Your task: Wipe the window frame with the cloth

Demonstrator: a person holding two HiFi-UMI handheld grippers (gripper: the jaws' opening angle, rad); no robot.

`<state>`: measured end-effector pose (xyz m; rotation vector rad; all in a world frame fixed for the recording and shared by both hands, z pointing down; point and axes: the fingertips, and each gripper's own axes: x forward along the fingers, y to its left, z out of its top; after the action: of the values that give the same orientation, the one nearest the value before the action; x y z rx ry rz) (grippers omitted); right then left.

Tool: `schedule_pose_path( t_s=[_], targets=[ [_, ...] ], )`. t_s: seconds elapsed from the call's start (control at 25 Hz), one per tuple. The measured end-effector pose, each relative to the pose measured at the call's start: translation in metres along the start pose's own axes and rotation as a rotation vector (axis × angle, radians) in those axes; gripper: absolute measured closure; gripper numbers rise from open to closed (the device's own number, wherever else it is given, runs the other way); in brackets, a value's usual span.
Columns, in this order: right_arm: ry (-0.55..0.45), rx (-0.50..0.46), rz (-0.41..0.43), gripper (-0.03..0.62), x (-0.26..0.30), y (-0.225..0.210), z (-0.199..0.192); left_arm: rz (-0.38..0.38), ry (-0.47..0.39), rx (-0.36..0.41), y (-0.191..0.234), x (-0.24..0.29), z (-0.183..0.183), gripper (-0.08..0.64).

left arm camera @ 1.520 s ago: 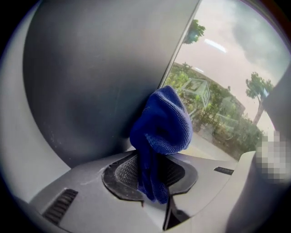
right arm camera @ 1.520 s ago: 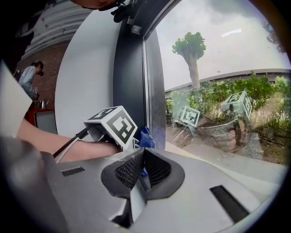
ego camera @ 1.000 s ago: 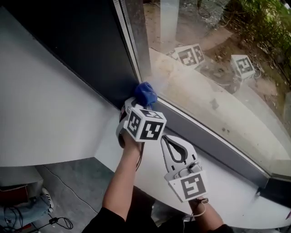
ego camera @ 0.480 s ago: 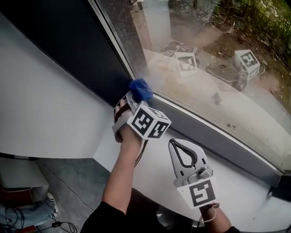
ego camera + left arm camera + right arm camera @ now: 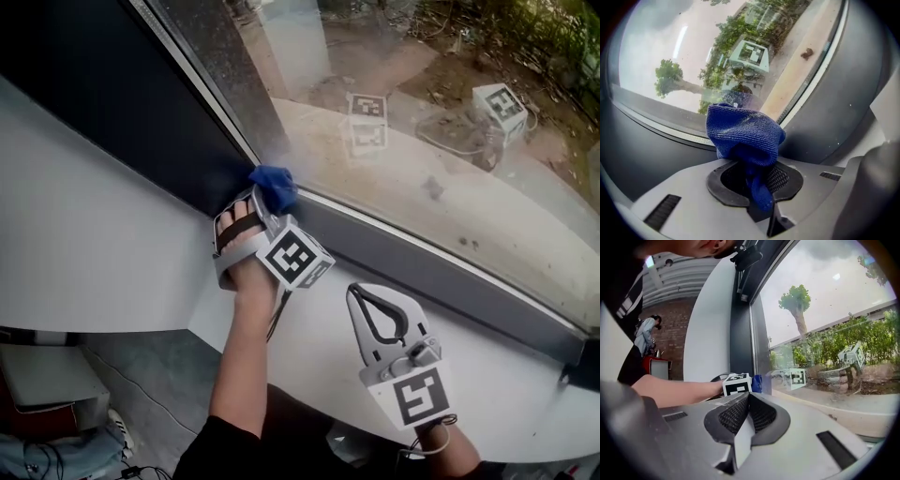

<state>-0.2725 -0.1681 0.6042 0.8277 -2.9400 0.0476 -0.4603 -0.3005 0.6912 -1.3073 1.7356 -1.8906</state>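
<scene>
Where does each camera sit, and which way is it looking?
Head view: on the person's head, looking steeply down at the window frame; the left gripper, right gripper and left forearm show.
Left gripper view: rides the left gripper, facing the glass; its jaws clamp the blue cloth.
Right gripper view: rides the right gripper, facing along the frame; its shut jaws and the left hand show.
All three see the cloth.

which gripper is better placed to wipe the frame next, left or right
Left. The left gripper is shut on the blue cloth, which sits right at the window frame. The right gripper is shut, empty, and hangs back over the white sill.
</scene>
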Motion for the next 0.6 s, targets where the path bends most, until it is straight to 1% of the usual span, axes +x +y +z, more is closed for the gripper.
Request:
schedule_pose_path(
  t_s=[0.08, 0.16, 0.28, 0.44, 0.6],
  targets=[
    [0.007, 0.008, -0.008, 0.586, -0.004, 0.000, -0.003, 0.015, -0.008, 0.047, -0.002, -0.001, 0.001, 0.480],
    [0.006, 0.010, -0.015, 0.586, -0.010, -0.002, -0.004, 0.026, -0.014, 0.074, -0.003, -0.003, 0.005, 0.480],
    [0.010, 0.007, -0.022, 0.586, -0.014, -0.001, -0.006, 0.039, -0.021, 0.101, -0.006, -0.003, 0.005, 0.482],
    [0.029, 0.003, -0.040, 0.586, -0.015, 0.000, -0.008, 0.034, -0.037, 0.121, -0.010, 0.000, 0.004, 0.482],
    [0.017, 0.007, -0.052, 0.586, -0.028, -0.003, -0.009, 0.052, -0.051, 0.163, -0.017, -0.013, 0.012, 0.482]
  ],
)
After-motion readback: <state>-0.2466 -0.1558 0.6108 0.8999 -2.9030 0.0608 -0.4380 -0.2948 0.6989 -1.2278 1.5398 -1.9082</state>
